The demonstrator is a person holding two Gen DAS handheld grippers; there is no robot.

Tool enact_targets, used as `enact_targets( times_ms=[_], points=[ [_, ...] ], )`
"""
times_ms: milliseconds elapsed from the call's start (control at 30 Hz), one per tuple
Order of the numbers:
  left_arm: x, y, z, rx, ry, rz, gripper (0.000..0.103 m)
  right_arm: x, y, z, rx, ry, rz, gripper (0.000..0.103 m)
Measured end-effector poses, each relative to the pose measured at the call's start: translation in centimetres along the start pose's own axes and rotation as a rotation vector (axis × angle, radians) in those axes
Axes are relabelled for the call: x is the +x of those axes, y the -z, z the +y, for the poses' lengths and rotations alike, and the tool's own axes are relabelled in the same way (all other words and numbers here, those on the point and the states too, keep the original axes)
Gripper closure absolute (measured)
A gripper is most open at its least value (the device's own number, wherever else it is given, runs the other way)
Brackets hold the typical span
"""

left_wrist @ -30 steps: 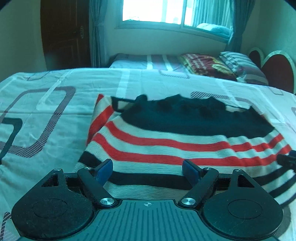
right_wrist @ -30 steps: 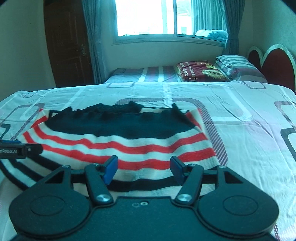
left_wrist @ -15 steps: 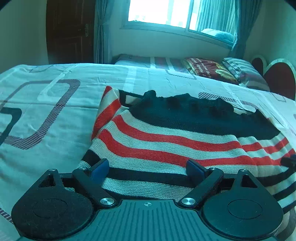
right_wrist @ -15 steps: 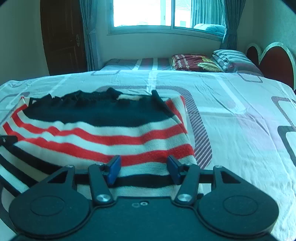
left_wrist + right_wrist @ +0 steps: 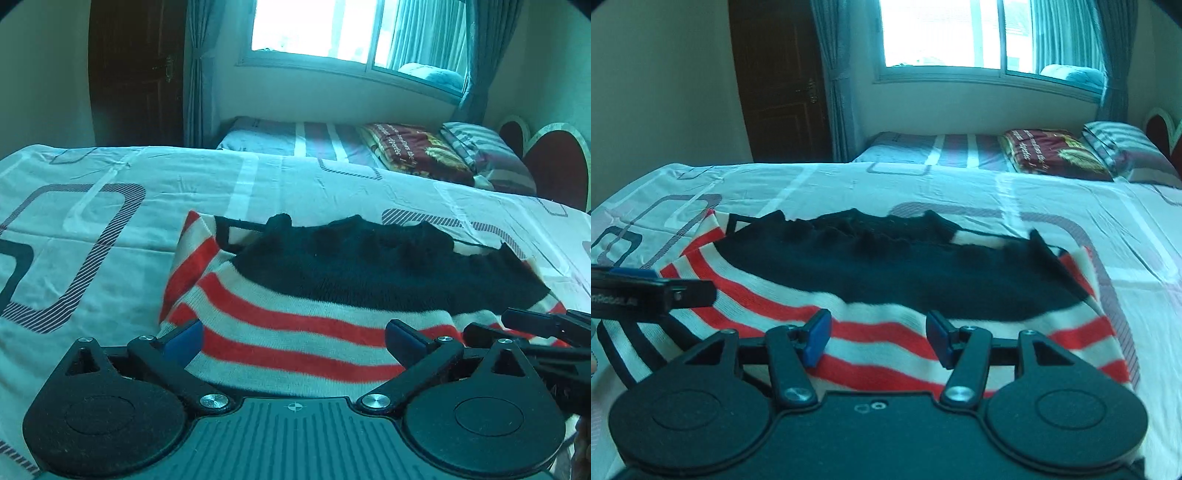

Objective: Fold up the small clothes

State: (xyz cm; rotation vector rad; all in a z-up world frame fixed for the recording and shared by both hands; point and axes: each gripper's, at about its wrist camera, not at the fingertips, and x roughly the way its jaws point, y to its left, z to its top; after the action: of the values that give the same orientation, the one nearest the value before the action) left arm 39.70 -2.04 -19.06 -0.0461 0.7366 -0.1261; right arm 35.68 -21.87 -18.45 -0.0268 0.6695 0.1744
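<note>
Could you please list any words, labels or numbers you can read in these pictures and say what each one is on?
"RobotAI", partly cut off at the picture's edge: on the side of the left gripper, seen from the right wrist.
Yellow lettering on the dark red blanket on the far bed: too blurred to read.
Nothing else legible.

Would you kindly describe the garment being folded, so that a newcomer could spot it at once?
Start at the large bed with the white sheet printed with grey rounded rectangles. On its near part lies a knitted sweater, just beyond both grippers. It alone has red, white and black stripes with a solid black panel on top.
</note>
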Motion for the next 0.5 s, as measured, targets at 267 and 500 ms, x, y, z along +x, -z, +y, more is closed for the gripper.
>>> enact_targets(
  times_ms=[267, 500],
  points=[
    [2.3, 0.9, 0.8, 0.029, -0.043, 0.077, 0.000, 1.2, 0.8, 0.5, -0.018, 0.014, 0.033, 0.038],
    [-0.7, 1.5, 2.1, -0.026, -0.036, 0.084, 0.000, -0.1, 0.7, 1.2, 0.043, 0.003, 0.022, 0.030]
  ],
)
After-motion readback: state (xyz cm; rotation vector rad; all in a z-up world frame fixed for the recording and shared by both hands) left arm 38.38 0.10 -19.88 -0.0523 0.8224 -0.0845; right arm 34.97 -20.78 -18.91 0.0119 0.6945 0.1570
